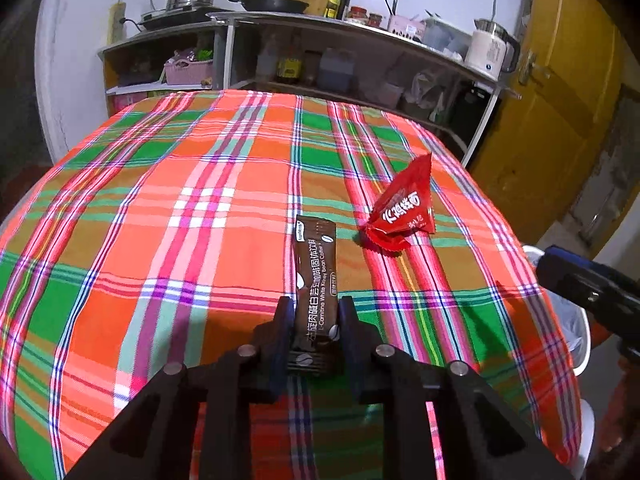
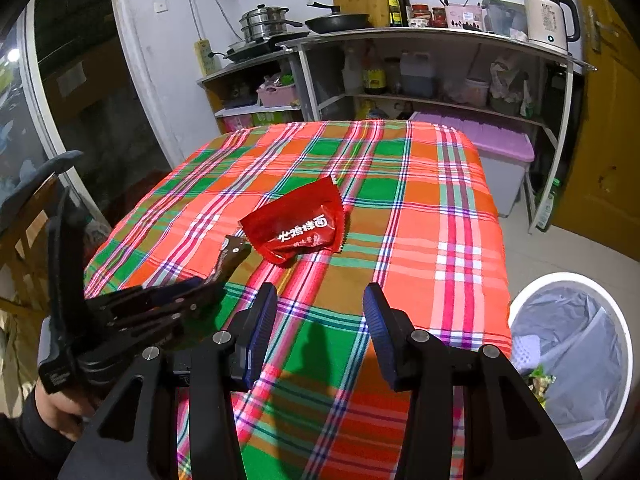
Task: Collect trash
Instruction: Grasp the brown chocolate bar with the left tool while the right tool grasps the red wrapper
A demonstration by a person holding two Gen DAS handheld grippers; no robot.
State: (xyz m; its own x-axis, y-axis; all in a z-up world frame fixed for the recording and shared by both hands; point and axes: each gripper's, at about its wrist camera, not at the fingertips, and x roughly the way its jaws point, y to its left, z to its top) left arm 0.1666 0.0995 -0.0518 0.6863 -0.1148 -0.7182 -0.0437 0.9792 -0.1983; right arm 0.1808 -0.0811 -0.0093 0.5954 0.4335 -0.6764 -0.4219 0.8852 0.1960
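Both hands tilt downward over the desk (image 2: 460, 200): left claw (image 1: 316, 312) pinches the brown sachet (image 1: 315, 272); right claw (image 2: 320, 300) gapes empty.

Brown slim foil coffee sachet (image 1: 316, 280) clamped between the left fingers (image 1: 283, 320) reads "L-Carnitine White Kidney Bean Coffee" plus Chinese characters. Red crinkled plastic snack packet (image 2: 298, 222), ahead of the right fingertips, carries white Chinese characters "火鸡拌面".

tablecloth (image 1: 200, 200): we are seeing woven plaid cloth, matt
red packet (image 1: 400, 212): glossy crinkled foil-like plastic
brown sachet (image 1: 316, 276): smooth, glossy film
bin liner (image 2: 576, 344), lower right: thin translucent plastic
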